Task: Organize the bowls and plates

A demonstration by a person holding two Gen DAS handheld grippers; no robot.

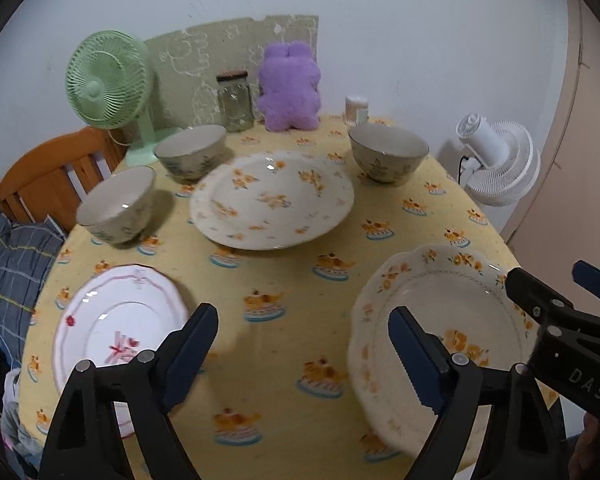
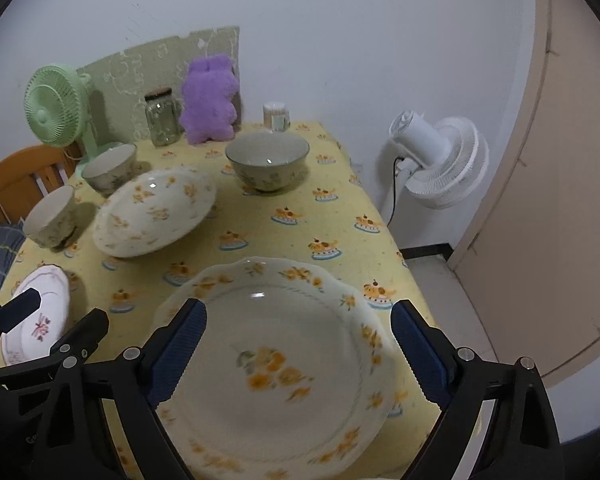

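Note:
On the yellow tablecloth lie three plates and three bowls. A scalloped yellow-flower plate (image 2: 284,368) lies at the near right, under my open right gripper (image 2: 298,354); it also shows in the left wrist view (image 1: 440,336). A large yellow-flower plate (image 1: 272,198) lies in the middle. A pink-trimmed plate (image 1: 116,328) lies near left, beside my open left gripper (image 1: 304,344), which hovers over bare cloth. Two bowls (image 1: 118,206) (image 1: 190,152) stand at the left and one bowl (image 1: 388,152) at the far right. Both grippers are empty.
A green fan (image 1: 108,80), a glass jar (image 1: 236,102), a purple plush toy (image 1: 290,86) and a small container (image 1: 356,108) stand along the table's back edge. A wooden chair (image 1: 52,172) is at the left. A white fan (image 2: 440,160) stands off the table's right edge.

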